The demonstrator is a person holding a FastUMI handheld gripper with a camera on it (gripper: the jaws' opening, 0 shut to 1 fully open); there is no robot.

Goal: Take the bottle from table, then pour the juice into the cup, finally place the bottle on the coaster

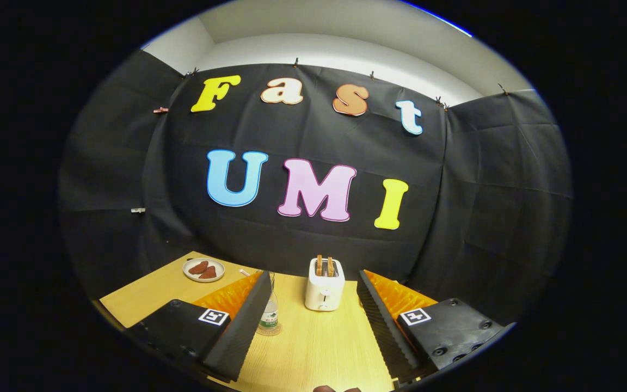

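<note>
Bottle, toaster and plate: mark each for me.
bottle (270, 314): gripper view, on its label.
toaster (324, 291): gripper view, on its front face.
plate (189, 270): gripper view, on its bare rim.

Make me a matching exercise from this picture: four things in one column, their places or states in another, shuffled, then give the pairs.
Things:
1. bottle
2. toaster
3. plate
4. tongs

Places or states:
A. open, nothing between the fingers
B. far corner of the table, holding two brown pieces
C. upright on a round coaster beside the left finger
D. beyond the fingers, slices sticking out of its slots

Pairs: 1-C, 2-D, 3-B, 4-A
</note>
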